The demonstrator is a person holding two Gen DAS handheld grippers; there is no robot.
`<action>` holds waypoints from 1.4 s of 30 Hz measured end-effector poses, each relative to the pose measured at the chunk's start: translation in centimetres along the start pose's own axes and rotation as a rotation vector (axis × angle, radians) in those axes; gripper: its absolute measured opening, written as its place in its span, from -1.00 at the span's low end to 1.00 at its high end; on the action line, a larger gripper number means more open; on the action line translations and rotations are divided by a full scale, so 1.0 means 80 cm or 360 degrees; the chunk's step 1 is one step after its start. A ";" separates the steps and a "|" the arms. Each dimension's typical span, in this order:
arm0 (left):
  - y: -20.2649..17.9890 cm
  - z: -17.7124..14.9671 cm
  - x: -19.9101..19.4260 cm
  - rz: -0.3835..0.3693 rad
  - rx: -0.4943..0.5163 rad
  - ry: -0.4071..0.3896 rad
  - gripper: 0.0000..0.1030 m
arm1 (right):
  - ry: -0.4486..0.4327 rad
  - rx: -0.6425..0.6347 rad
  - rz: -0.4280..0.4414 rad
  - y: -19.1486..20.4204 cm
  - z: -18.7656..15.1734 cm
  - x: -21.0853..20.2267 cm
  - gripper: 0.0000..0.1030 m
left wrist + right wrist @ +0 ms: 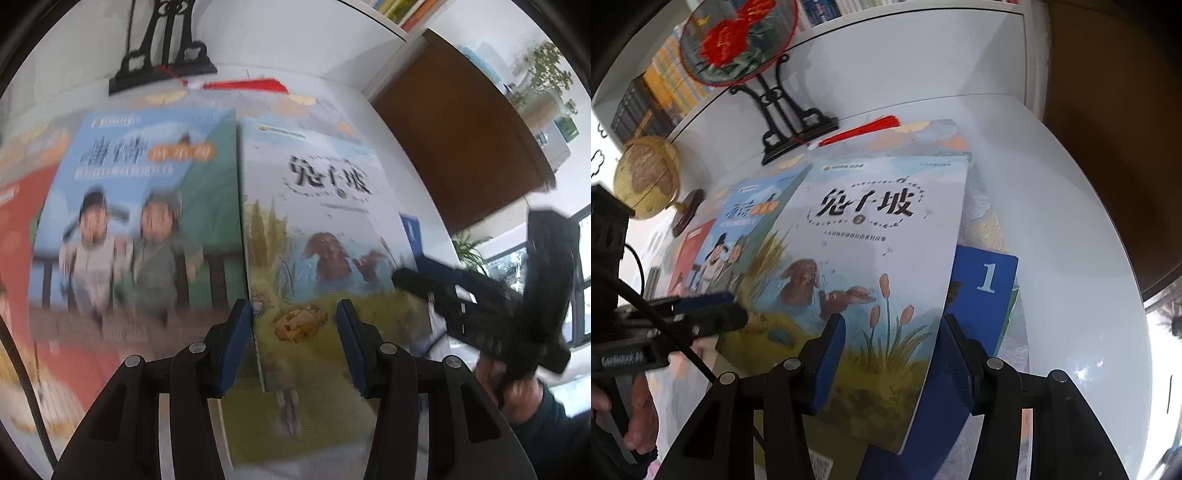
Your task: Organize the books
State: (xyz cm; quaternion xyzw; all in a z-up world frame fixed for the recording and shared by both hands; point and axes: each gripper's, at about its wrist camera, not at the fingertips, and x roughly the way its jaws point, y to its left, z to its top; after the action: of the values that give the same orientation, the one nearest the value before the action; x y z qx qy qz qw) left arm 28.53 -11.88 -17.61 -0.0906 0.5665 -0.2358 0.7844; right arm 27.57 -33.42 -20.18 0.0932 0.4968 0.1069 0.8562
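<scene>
A white book with rabbits and reeds on its cover (871, 258) lies on the white table, overlapping a blue book marked "1" (990, 280); it also shows in the left wrist view (317, 229). A light-blue book with two cartoon figures (136, 218) lies to its left, over a red book (22, 236). My left gripper (293, 325) is open above the rabbit book's lower left edge, holding nothing. My right gripper (892, 343) is open over that book's lower right edge. It also shows at the right of the left wrist view (476, 291).
A black stand (792, 122) holds a round embroidered fan (738, 40), with a red tassel (864, 127) beside it. A small globe (646, 177) stands at the left. Bookshelves run behind. A brown cabinet (458, 133) borders the table's right side.
</scene>
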 end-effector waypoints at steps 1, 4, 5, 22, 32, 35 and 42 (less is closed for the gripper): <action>-0.002 -0.016 -0.004 -0.0013 -0.0005 0.0021 -0.14 | 0.0022 -0.0023 0.0019 0.001 -0.005 -0.004 0.02; -0.007 -0.065 -0.013 -0.0050 -0.0020 0.0079 -0.15 | 0.0090 -0.0111 0.0027 0.011 -0.025 -0.012 0.02; -0.008 -0.077 -0.016 -0.0052 -0.0031 0.0088 -0.15 | 0.0129 -0.0166 0.0021 0.017 -0.039 -0.016 0.02; -0.026 -0.141 -0.049 -0.0236 -0.0216 -0.0004 -0.14 | 0.0170 -0.0204 0.0004 0.024 -0.138 -0.061 -0.28; -0.047 -0.108 -0.018 -0.0276 -0.0156 0.0013 -0.14 | 0.0209 -0.0025 0.0233 0.001 -0.144 -0.065 -0.29; -0.044 -0.094 0.013 -0.0358 -0.0232 0.0062 -0.27 | 0.0210 -0.0039 0.0269 0.012 -0.139 -0.070 -0.25; -0.028 -0.078 0.006 -0.0970 -0.0507 0.0084 -0.33 | 0.0196 0.0227 0.0500 -0.021 -0.125 -0.075 0.53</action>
State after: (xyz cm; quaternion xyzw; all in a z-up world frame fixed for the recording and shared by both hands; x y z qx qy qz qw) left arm 22.25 -13.31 -19.24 -0.3708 0.5632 -0.3701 0.6390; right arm 16.10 -36.11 -20.56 0.2236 0.5339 0.2093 0.7881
